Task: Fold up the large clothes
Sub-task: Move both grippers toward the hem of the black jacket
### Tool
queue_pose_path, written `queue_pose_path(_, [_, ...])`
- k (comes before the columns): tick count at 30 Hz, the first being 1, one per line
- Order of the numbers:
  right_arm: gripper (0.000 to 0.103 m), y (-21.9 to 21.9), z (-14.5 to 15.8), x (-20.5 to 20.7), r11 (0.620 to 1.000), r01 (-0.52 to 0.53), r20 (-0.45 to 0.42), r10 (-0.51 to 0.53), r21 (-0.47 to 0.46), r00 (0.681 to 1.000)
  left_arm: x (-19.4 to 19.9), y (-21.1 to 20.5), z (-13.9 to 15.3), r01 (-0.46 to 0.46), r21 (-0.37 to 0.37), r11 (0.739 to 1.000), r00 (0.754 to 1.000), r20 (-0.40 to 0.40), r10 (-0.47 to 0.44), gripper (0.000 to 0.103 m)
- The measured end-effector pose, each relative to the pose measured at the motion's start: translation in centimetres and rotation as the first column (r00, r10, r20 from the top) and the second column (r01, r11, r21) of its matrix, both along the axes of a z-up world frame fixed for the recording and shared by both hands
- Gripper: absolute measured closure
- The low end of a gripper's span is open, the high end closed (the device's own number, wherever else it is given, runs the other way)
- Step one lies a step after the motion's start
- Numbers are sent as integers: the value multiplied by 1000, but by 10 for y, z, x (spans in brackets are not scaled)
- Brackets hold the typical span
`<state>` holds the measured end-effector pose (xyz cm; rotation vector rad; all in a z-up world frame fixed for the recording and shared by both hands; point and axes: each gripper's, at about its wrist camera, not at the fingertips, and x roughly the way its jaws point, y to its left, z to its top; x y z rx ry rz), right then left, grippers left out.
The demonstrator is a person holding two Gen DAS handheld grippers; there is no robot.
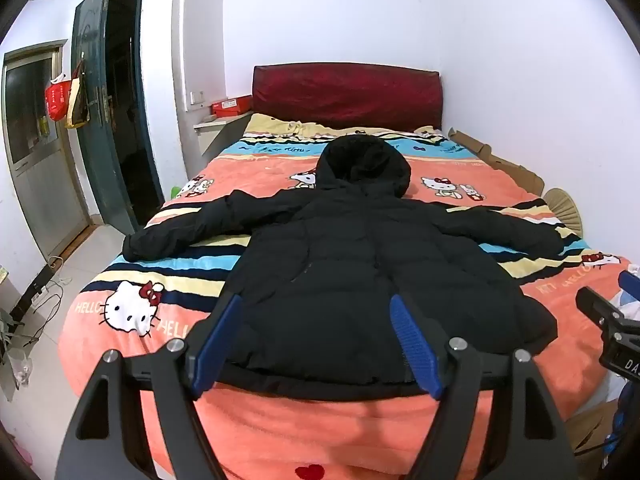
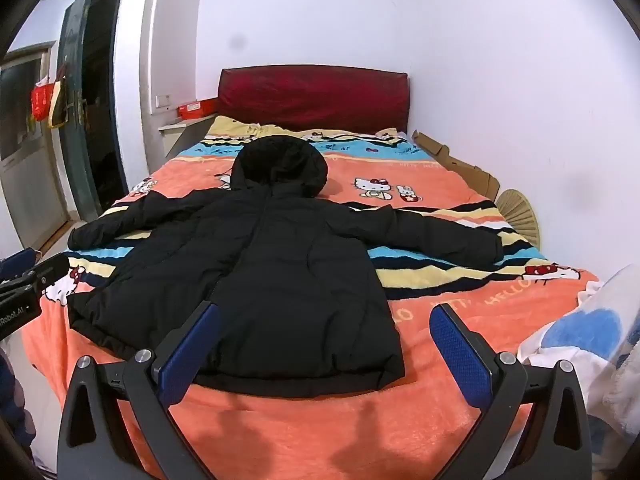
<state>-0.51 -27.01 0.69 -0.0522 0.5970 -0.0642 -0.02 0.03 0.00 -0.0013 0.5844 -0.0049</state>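
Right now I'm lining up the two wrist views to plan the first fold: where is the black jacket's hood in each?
Left wrist view: the hood sits just right of centre, upper middle, above the open left gripper.
Right wrist view: the hood sits left of centre, upper middle, beyond the open right gripper.
Shared landmark: the dark red headboard behind it.

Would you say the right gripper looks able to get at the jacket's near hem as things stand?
Probably yes. The right gripper is open and holds nothing, and the black jacket lies flat on the blanket with its hem just ahead of the fingers; nothing lies between them.
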Motion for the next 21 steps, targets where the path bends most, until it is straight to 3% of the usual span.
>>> queue_pose_path(11, [0, -1, -9, 2, 1000, 5, -12, -5, -6, 1000, -1, -3, -1, 6, 6, 1000, 1000, -8, -6, 28])
queue_pose_path(21, [0, -4, -12, 4, 1000, 7, -21, -7, 3, 1000, 10, -6, -17, 26, -12, 1000, 998, -62, -27, 28])
